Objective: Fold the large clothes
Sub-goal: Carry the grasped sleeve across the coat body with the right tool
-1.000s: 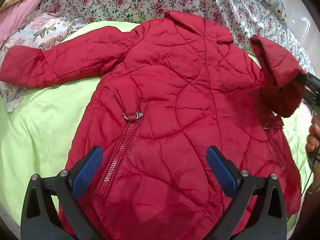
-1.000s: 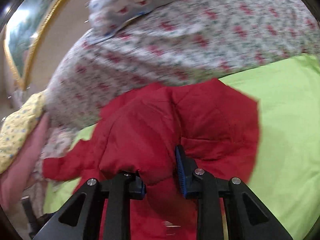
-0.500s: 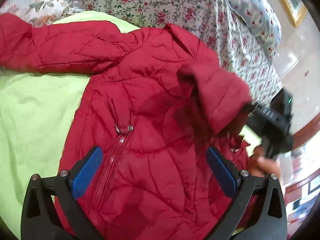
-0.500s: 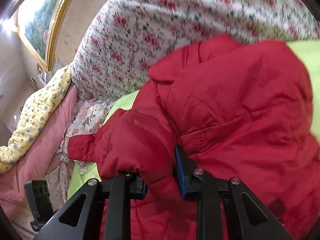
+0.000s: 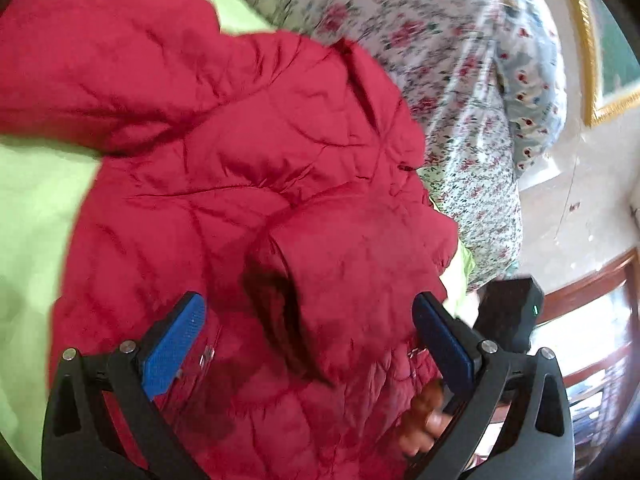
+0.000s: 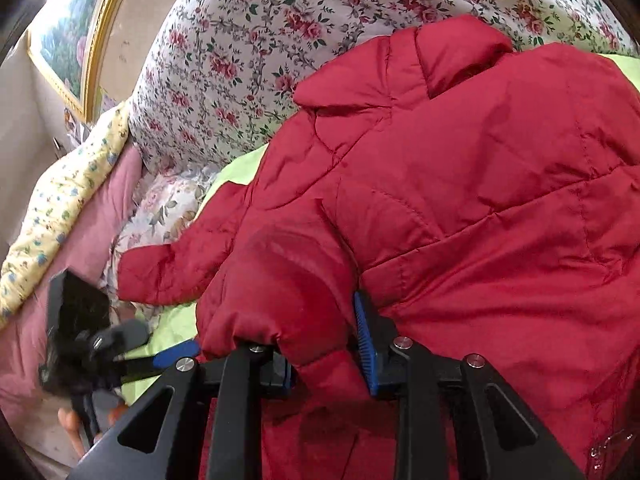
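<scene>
A red quilted jacket (image 5: 224, 168) lies spread on the lime-green sheet (image 5: 28, 200). My right gripper (image 6: 326, 354) is shut on the cuff of the jacket's sleeve (image 6: 276, 280) and holds it over the jacket's body (image 6: 500, 200). In the left wrist view that sleeve (image 5: 352, 264) lies folded across the jacket front, with its dark cuff opening facing me. My left gripper (image 5: 308, 340) is open and empty, low over the jacket's lower front. The other sleeve (image 6: 168, 268) stretches out to the left.
A floral duvet (image 6: 248, 48) is heaped behind the jacket. Pink and yellow bedding (image 6: 52, 216) lies at the left. The left gripper (image 6: 96, 340) shows at the lower left of the right wrist view. A gold-framed picture (image 6: 76, 36) hangs on the wall.
My right gripper has carried the sleeve from the jacket's right side inward across its front. My left gripper has stayed open and moved rightward over the lower jacket.
</scene>
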Motion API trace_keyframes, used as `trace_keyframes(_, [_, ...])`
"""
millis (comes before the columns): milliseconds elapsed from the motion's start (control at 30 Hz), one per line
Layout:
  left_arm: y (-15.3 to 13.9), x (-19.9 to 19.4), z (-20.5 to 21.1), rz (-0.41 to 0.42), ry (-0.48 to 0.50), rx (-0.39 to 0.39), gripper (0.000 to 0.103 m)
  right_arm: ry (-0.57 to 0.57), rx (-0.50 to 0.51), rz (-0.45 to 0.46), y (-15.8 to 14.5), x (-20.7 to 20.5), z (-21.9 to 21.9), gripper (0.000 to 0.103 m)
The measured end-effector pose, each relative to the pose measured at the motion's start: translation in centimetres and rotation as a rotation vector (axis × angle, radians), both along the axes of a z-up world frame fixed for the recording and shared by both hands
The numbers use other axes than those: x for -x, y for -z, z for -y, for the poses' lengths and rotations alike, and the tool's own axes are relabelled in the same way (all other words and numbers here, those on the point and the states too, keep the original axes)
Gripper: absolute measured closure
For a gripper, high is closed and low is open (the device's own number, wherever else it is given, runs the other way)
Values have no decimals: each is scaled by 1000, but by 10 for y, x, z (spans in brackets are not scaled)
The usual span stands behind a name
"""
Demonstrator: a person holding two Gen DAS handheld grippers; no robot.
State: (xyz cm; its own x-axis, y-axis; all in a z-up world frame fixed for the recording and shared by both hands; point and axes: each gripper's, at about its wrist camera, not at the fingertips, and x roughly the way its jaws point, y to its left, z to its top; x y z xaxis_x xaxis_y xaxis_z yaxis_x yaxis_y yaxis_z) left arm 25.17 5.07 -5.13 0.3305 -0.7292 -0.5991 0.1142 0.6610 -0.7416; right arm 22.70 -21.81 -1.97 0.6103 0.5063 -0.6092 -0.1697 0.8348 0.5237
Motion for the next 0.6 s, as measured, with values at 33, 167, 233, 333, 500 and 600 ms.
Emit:
trace_keyframes(33, [7, -8, 2, -22, 2, 24, 0, -1, 2, 0, 0, 0, 0, 75])
trace_keyframes(167, [15, -22, 10, -34, 38, 71, 26, -10, 30, 9, 0, 0, -3, 75])
trace_keyframes(233, [13, -25, 15, -22, 62, 65, 61, -15, 54, 14, 0, 2, -5, 74])
trace_keyframes(333, [7, -23, 13, 8, 75, 50, 82, 2, 107, 13, -2, 3, -5, 72])
trace_keyframes(500, [-8, -24, 3, 80, 59, -16, 87, -6, 129, 0, -1, 16, 4, 54])
trace_keyframes(600, [-20, -30, 0, 125, 60, -83, 88, -5, 118, 8, -2, 28, 17, 46])
